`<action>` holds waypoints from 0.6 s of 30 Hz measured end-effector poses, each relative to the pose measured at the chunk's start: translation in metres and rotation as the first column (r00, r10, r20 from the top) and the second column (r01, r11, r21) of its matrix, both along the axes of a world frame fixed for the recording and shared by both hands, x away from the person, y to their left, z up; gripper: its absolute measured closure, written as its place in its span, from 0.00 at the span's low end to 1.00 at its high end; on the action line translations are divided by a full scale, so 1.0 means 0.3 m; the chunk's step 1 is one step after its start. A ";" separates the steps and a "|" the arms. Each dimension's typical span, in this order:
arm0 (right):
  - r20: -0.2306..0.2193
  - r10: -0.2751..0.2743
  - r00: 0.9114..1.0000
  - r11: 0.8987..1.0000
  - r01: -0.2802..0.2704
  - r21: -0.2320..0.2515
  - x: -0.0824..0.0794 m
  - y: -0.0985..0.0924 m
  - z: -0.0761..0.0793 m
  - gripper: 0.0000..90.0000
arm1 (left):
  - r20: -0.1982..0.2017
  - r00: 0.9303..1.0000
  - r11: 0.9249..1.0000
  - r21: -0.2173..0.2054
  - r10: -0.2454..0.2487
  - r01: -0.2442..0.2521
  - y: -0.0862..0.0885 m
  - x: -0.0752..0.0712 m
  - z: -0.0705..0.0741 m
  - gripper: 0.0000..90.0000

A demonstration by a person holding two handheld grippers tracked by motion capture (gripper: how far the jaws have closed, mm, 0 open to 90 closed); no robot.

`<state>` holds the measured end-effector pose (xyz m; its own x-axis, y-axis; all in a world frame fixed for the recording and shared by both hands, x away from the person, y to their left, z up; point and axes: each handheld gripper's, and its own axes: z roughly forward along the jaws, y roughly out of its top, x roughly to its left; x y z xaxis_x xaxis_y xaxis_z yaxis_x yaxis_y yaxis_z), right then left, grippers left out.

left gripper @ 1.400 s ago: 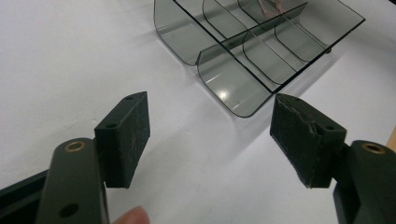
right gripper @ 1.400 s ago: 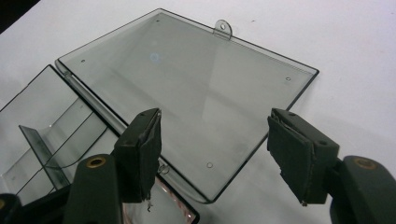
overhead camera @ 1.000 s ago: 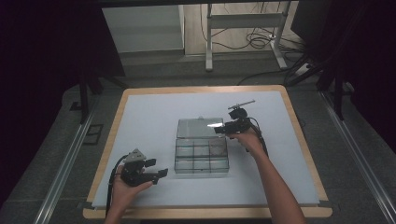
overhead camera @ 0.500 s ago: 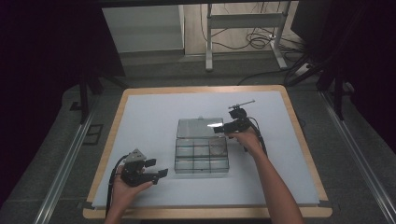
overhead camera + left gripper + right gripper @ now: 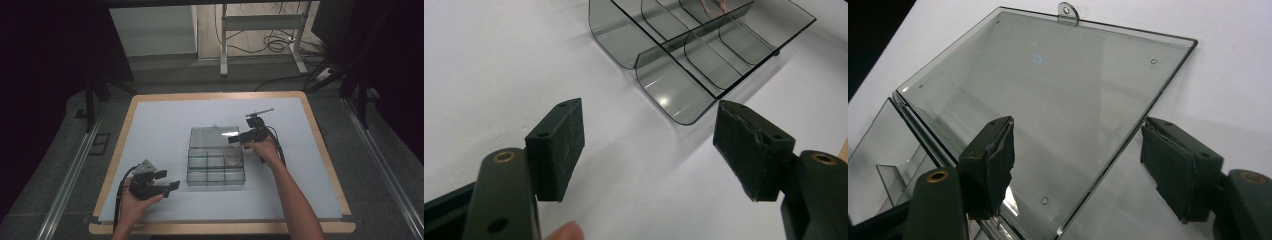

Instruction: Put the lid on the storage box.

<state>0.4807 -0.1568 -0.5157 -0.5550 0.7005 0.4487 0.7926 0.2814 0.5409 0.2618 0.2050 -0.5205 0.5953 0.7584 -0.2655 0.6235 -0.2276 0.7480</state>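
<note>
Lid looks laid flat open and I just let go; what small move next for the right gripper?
Probably back the right gripper off the lid: its jaws have just been opening, the pads stand clear of the lid's edge, and the lid lies flat behind the compartment box.

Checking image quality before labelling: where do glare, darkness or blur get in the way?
High view: dark surroundings, a bright glare streak on the box's open lid. Right gripper view: soft reflections across that lid. Left gripper view: sharp, the compartments readable.

We count one clear compartment box (image 5: pixel 216 162), its one lid (image 5: pixel 215 136) flat open, and two grippers: left gripper (image 5: pixel 170 185), right gripper (image 5: pixel 235 140).
</note>
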 end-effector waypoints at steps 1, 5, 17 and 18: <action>-0.004 0.001 1.000 1.000 -0.001 0.001 0.001 0.000 -0.001 0.33 | 0.000 1.000 1.000 0.001 0.000 0.000 0.000 0.000 0.000 0.32; -0.014 0.004 1.000 1.000 -0.004 0.015 0.003 -0.003 -0.003 0.35 | 0.000 1.000 1.000 0.000 -0.001 0.001 -0.001 0.000 -0.001 0.32; -0.019 0.018 1.000 0.999 -0.017 0.041 0.007 -0.009 -0.005 0.40 | -0.001 1.000 1.000 0.002 -0.003 0.003 -0.004 0.001 -0.002 0.32; -0.010 0.020 1.000 0.999 -0.020 0.045 0.006 -0.009 -0.003 0.41 | -0.001 1.000 1.000 0.003 -0.003 0.003 -0.004 0.001 -0.003 0.32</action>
